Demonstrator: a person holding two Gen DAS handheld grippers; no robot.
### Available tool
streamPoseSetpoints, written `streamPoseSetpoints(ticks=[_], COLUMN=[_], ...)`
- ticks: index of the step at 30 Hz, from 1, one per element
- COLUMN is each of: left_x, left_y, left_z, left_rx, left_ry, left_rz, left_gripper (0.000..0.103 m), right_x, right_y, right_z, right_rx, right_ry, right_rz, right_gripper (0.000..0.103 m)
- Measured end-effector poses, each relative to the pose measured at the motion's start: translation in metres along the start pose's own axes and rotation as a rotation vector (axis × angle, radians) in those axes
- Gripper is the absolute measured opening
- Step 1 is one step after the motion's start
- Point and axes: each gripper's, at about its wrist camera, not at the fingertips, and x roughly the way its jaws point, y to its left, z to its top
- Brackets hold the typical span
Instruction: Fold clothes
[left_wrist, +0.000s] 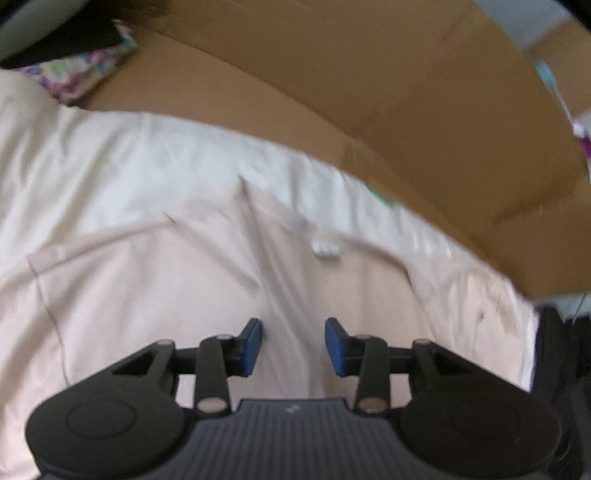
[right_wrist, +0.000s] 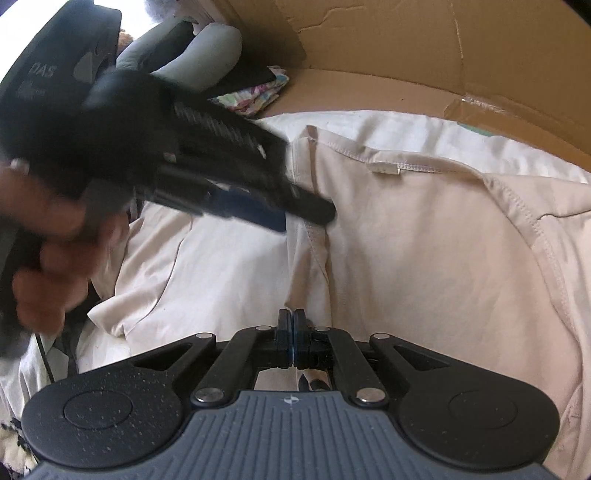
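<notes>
Garment: we see a pale beige t-shirt (right_wrist: 424, 240) lying spread on a white sheet (right_wrist: 221, 266), neck toward the cardboard, its white label (right_wrist: 384, 168) facing up inside the neckline. It lies flat, we judge, so that the sides can be turned in cleanly.

Backdrop: flattened cardboard (left_wrist: 369, 92) rises behind the sheet. A patterned folded cloth (right_wrist: 255, 96) sits at the far left corner, well apart from the shirt, likely set aside there.

Left gripper: in the right wrist view the left gripper (right_wrist: 303, 218) reaches down from the left to the shirt's near shoulder seam, held by a hand (right_wrist: 48, 236). In its own view its blue fingers (left_wrist: 251, 345) stand apart over a ridge of cloth, and we see no fabric pinched between them. The view is blurred, so we cannot tell whether the tips touch the shirt.

Right gripper: the right gripper (right_wrist: 293, 341) has its fingers pressed fully together. They sit at the foot of a fold line running down the shirt. Whether a thin edge of cloth is caught between them we cannot tell.

Sleeve: the left sleeve (right_wrist: 147, 266) lies out on the sheet, not yet turned in.

Stage: we judge this an early fold, with the body still open and flat.
</notes>
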Motion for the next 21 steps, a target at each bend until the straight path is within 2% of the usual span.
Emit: streamPoseSetpoints(ticks=[1, 2, 3, 7, 13, 15, 17, 18, 21], left_x=[0.003, 0.007, 0.008, 0.008, -0.003, -0.006, -0.01, -0.011, -0.01], left_y=[-0.001, 0.0, 0.003, 0.015, 0.024, 0.028, 0.03, 0.03, 0.032], left_z=[-0.003, -0.006, -0.008, -0.012, -0.014, -0.015, -0.016, -0.016, -0.017], left_rx=[0.01, 0.007, 0.002, -0.029, -0.055, -0.068, -0.07, -0.064, -0.059], left_ry=[0.006, 0.016, 0.02, 0.013, -0.014, -0.031, -0.054, -0.061, -0.063], left_rz=[0.018, 0.03, 0.035, 0.026, -0.001, -0.027, -0.058, -0.062, -0.047], left_gripper=[0.016, 0.008, 0.005, 0.004, 0.003, 0.003, 0.003, 0.003, 0.003], right_x=[0.001, 0.002, 0.001, -0.005, -0.004, 0.001, 0.006, 0.009, 0.012], right_y=[0.0, -0.001, -0.003, -0.012, -0.032, -0.035, -0.031, -0.027, -0.021], right_z=[0.0, 0.001, 0.003, 0.013, 0.023, 0.022, 0.019, 0.017, 0.013], right_rx=[-0.003, -0.007, -0.003, 0.022, 0.048, 0.041, 0.023, 0.006, -0.012], right_ry=[0.005, 0.014, 0.016, 0.01, -0.004, 0.011, 0.022, 0.023, 0.025], right_rz=[0.009, 0.023, 0.042, 0.098, 0.034, 0.034, 0.039, 0.044, 0.043], right_gripper=[0.001, 0.003, 0.003, 0.003, 0.003, 0.008, 0.027, 0.032, 0.037])
